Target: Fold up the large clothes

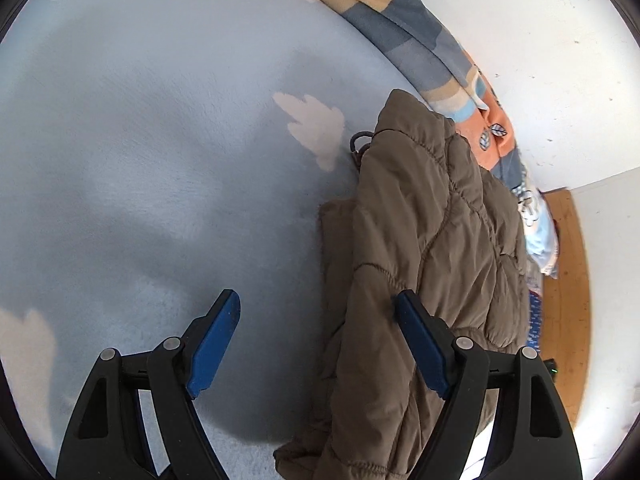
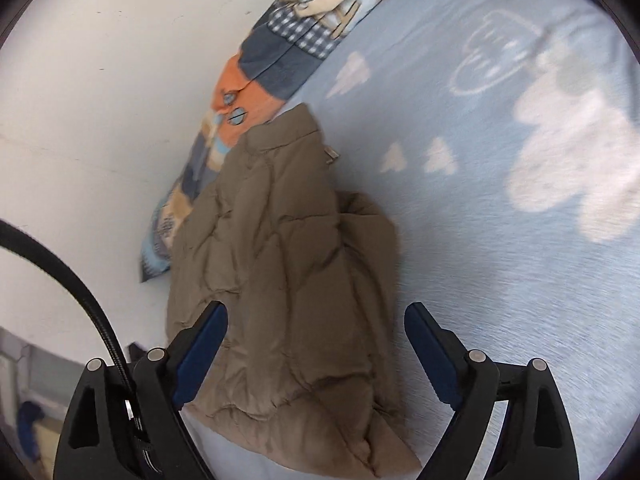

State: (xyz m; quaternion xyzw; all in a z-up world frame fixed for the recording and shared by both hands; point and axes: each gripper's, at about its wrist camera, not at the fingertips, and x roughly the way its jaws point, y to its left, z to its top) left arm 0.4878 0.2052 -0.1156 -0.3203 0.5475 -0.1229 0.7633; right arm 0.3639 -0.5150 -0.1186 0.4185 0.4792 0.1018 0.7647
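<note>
A bedroom at home.
A bed (image 2: 500, 240) wore a cloud-print blue sheet, a patchwork quilt (image 2: 280, 52) bunched against the white wall (image 2: 100, 80).

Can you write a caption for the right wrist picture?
Open right gripper hovers over a puffy brown jacket on the cloud-print bed.

1. No readable text, label, brand, number or sign is being shown in either wrist view.
2. Only wordless cloud and leaf patterns are being displayed on the bedding (image 2: 500, 208).

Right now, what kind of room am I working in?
Probably a bedroom: a brown puffer jacket lies on a bed's light blue cloud-print sheet, with a patchwork blanket bunched along the white wall.
</note>
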